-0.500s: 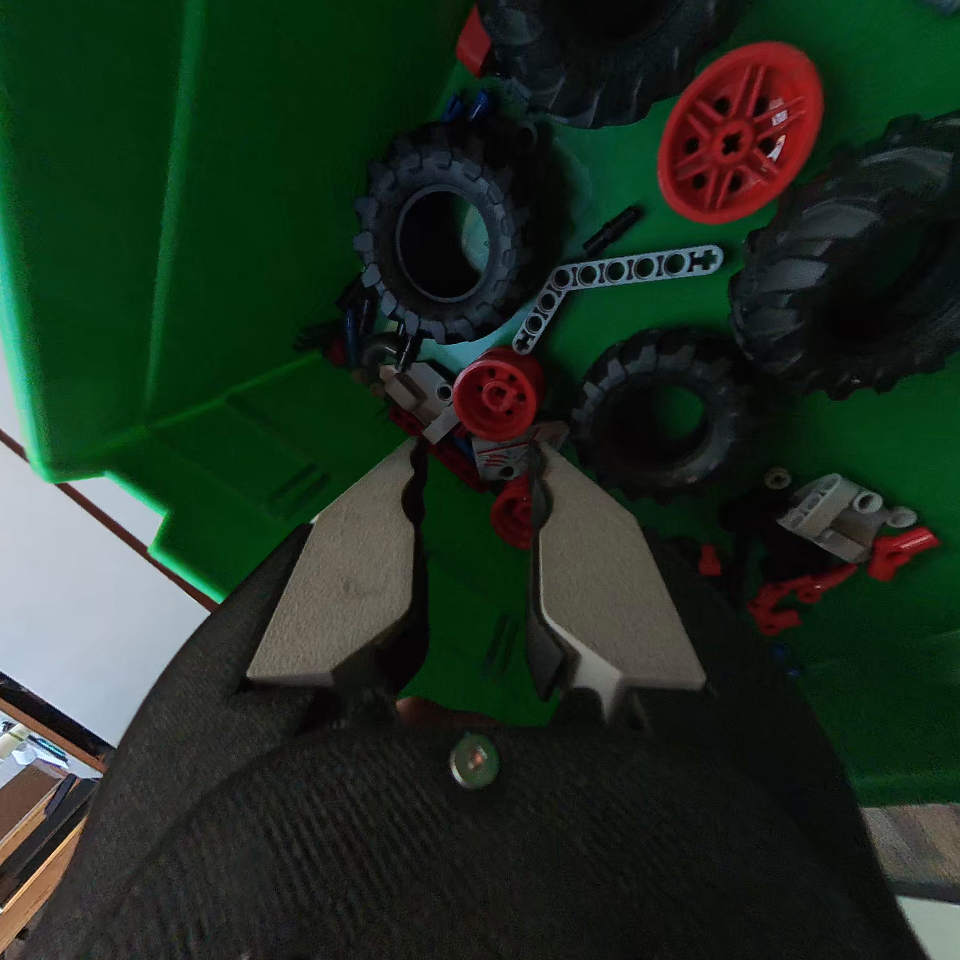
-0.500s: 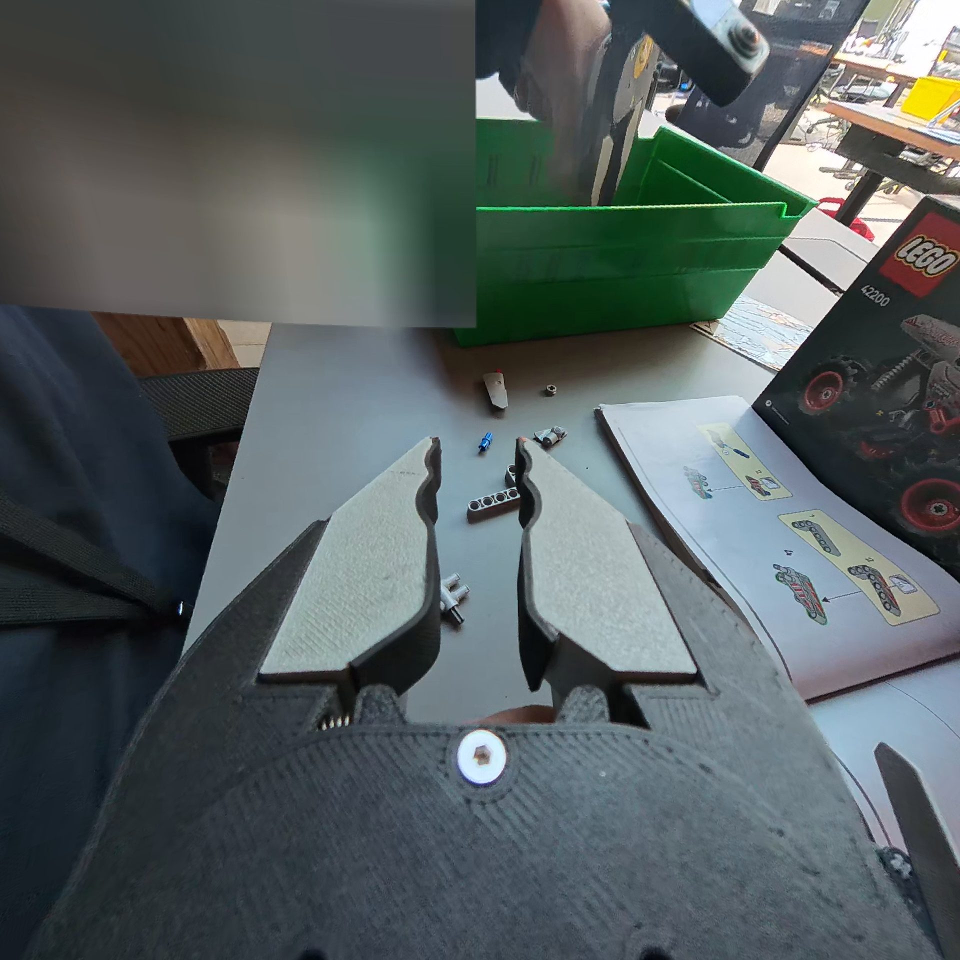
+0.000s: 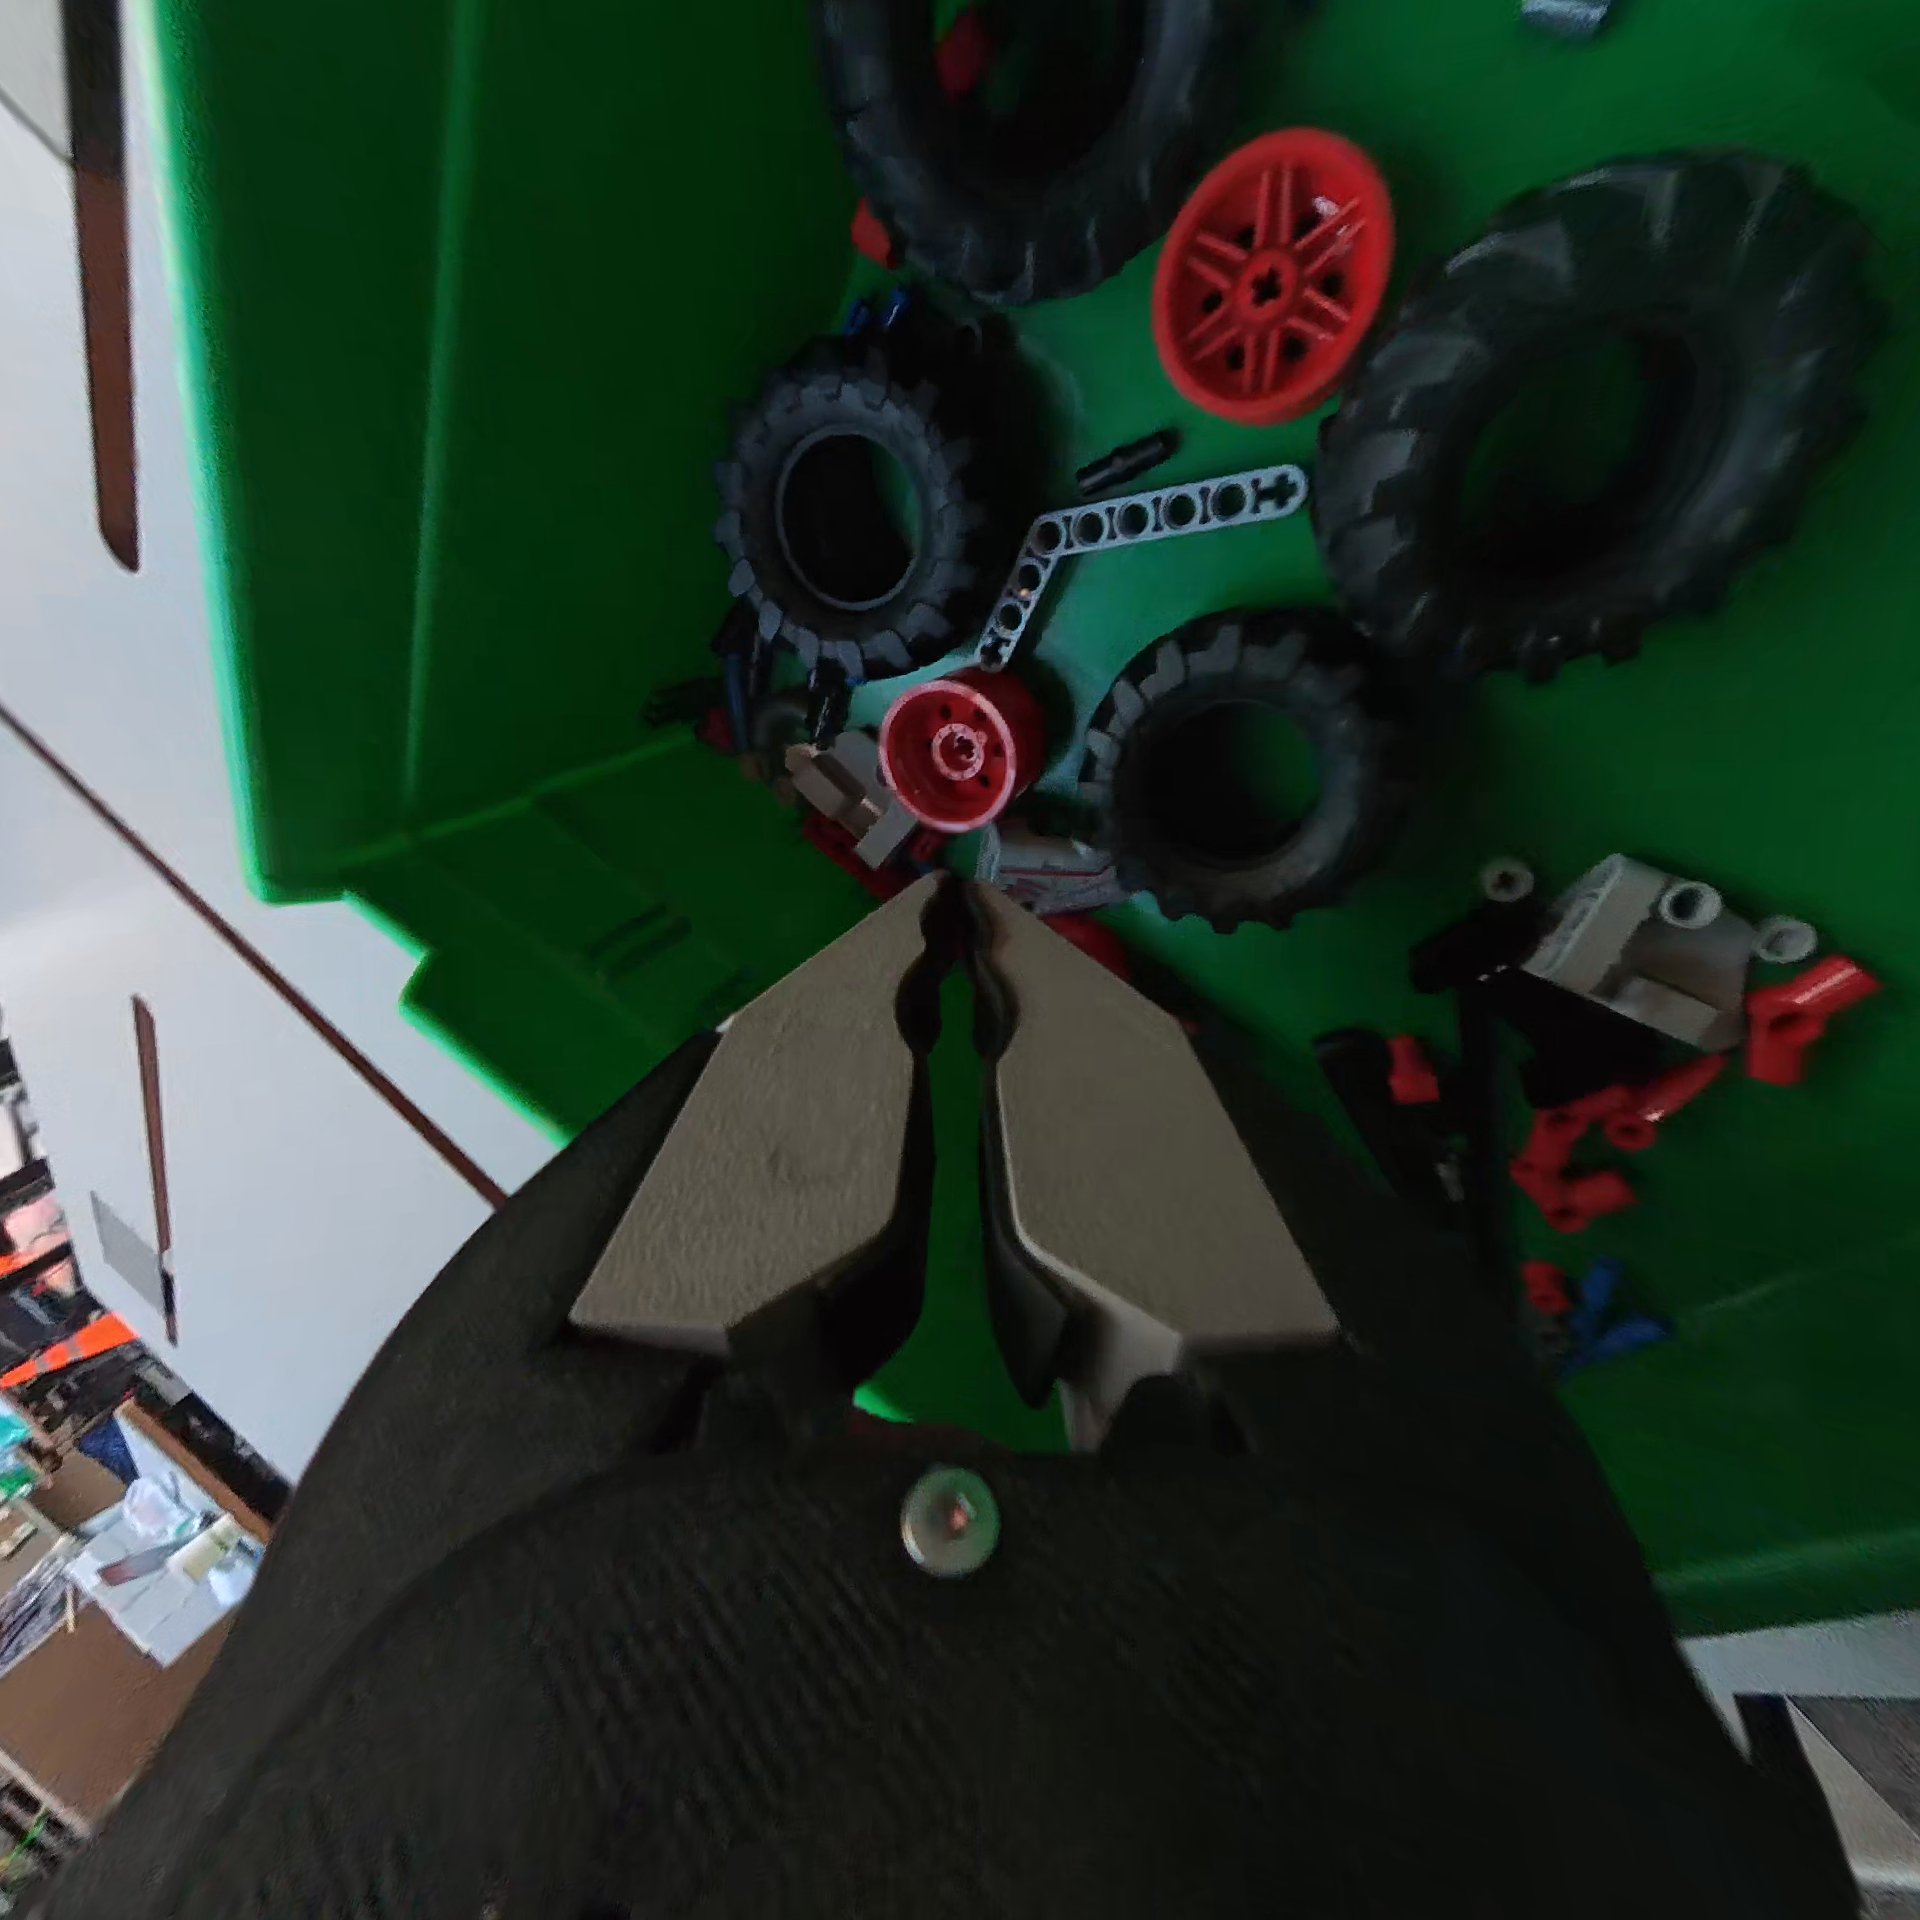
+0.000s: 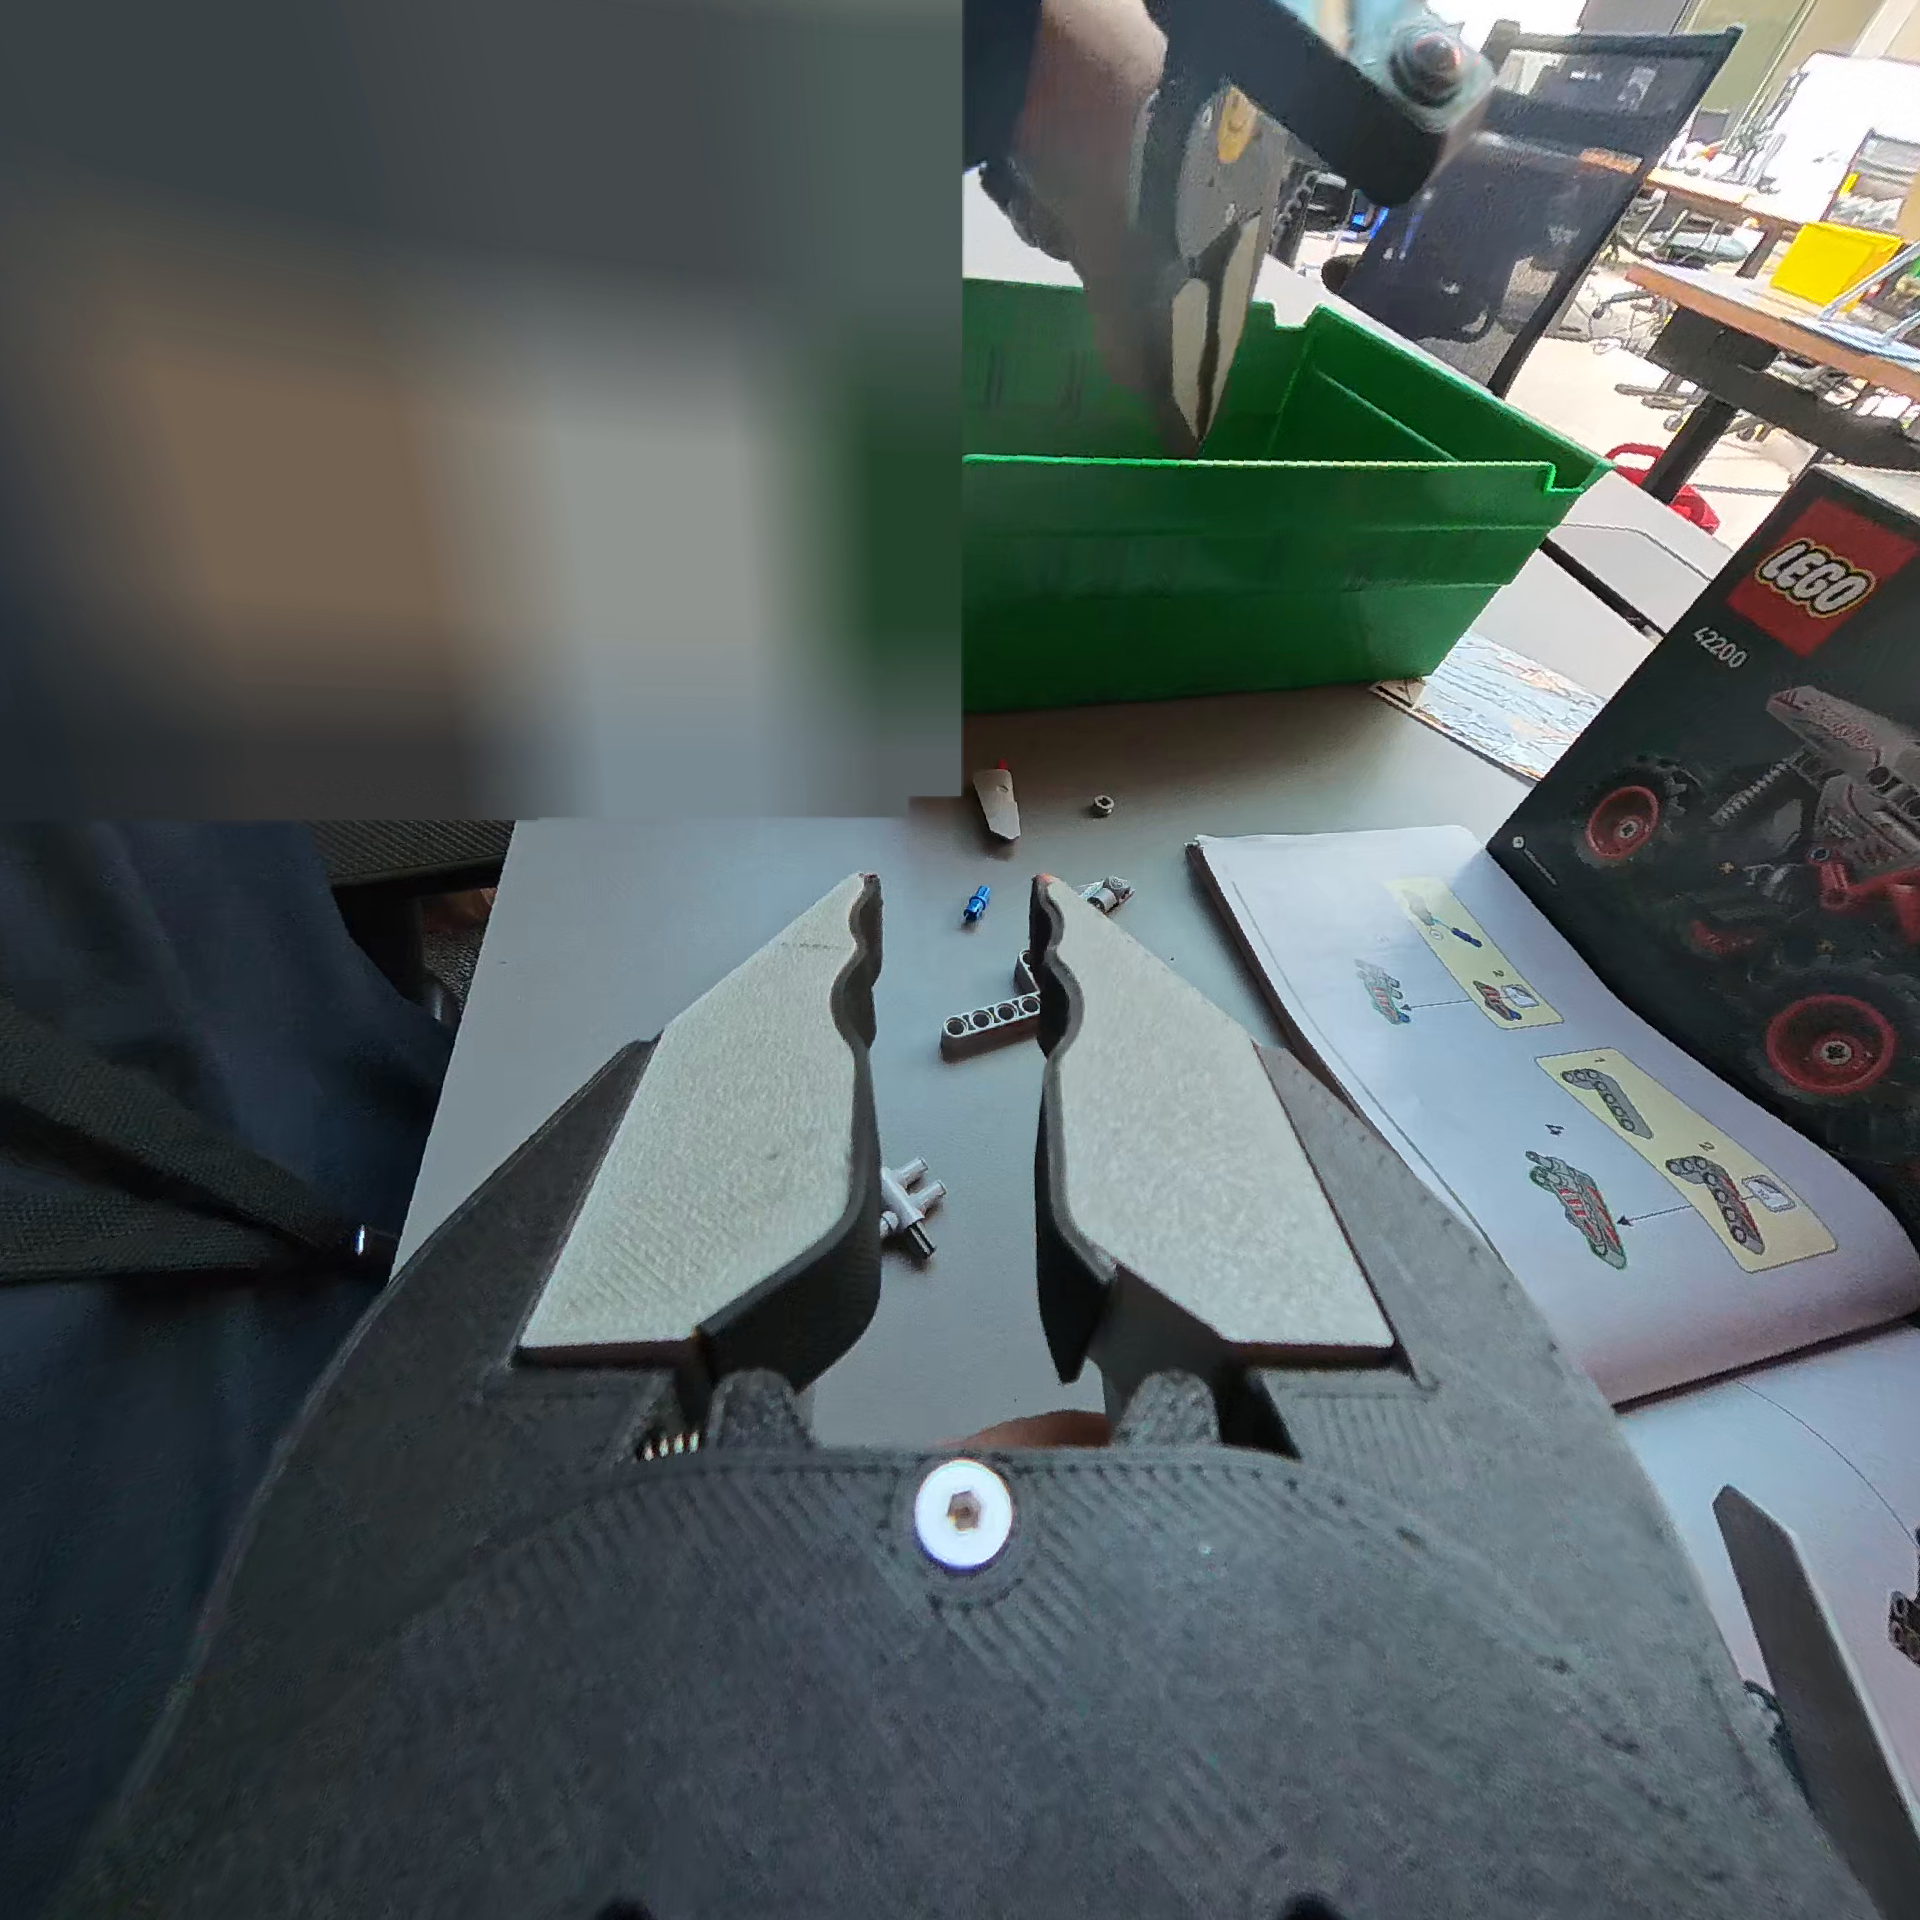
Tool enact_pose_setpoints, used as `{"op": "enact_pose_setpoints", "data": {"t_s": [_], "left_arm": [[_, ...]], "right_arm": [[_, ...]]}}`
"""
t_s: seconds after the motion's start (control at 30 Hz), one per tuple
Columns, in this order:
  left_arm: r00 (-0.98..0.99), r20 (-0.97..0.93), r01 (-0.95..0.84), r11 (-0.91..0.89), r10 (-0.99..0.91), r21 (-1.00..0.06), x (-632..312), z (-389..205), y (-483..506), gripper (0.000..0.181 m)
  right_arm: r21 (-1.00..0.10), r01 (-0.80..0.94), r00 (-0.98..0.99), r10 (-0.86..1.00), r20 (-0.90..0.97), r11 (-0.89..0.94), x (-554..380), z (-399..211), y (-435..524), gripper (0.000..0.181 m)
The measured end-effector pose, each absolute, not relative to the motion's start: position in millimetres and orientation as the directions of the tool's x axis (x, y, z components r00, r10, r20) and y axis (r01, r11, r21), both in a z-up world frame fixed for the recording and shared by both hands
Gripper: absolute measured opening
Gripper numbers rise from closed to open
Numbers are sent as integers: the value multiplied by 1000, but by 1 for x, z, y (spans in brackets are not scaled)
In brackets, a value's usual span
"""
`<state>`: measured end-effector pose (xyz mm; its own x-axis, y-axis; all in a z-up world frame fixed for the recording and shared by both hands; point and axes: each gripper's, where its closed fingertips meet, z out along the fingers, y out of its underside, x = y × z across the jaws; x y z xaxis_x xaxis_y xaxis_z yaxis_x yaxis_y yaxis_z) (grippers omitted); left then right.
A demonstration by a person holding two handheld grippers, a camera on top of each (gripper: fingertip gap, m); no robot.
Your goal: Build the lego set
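Setting: grey worktop (image 4: 665,935) in a bright workshop, desks and chairs far behind.

Right wrist view, near to far. Right claw (image 4: 956,894): jaws parted, nothing between them, poised above the worktop. Under it, a small grey pin connector (image 4: 912,1205); at 12 o'clock, a dark grey holed beam (image 4: 987,1018), a blue pin (image 4: 974,902), a grey tapered panel (image 4: 997,812). At 3 o'clock, the open instruction booklet (image 4: 1455,1039), then the set's box (image 4: 1766,883). Farthest, the green bin (image 4: 1195,582) with the left claw (image 4: 1195,416) dipped over its rim.

Left wrist view, near to far. Left claw (image 3: 954,894): tips drawn nearly together; whether a piece is pinched there cannot be told. Just beyond, a small red hub (image 3: 951,764); at 1 o'clock a small black tyre (image 3: 1236,774); then a bent grey liftarm (image 3: 1132,525), a large red wheel (image 3: 1273,275), large tyres (image 3: 1590,416).

Step, judged: fetching parts from the bin. Next move calls for carrying any pick out to the worktop pieces.

Only the left view shows the bin's contents; only the right shows booklet, box and laid-out parts.
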<state>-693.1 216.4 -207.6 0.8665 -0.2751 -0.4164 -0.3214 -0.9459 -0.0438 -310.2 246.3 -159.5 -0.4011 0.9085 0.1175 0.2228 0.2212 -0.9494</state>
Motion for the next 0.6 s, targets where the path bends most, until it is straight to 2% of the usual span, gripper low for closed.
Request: {"op": "enact_pose_setpoints", "data": {"t_s": [0.07, 0.13, 0.2, 0.33, 0.47, 0.6], "left_arm": [[844, -475, -296, -955, -249, -25, -702, -204, 209, 0], [872, -430, -269, -963, -233, -24, -699, -209, 203, 0], [895, -380, -260, -965, -235, -14, -694, -214, 203, 15], [880, -361, -300, -950, -310, 84, -693, -226, 204, 32], [898, -321, -261, -952, -300, 159, -696, -241, 198, 25], [903, -310, -257, -952, -297, 164, -695, -242, 200, 23]], "right_arm": [[-950, 223, -406, 906, 115, 220, -310, -160, 245, 26], [-949, 221, -414, 903, 117, 225, -310, -160, 242, 26], [-946, 221, -418, 900, 127, 237, -309, -161, 240, 26], [-943, 213, -411, 899, 153, 258, -309, -159, 240, 26], [-947, 207, -409, 901, 144, 246, -308, -157, 241, 25], [-951, 201, -414, 900, 137, 237, -307, -154, 240, 25]]}}
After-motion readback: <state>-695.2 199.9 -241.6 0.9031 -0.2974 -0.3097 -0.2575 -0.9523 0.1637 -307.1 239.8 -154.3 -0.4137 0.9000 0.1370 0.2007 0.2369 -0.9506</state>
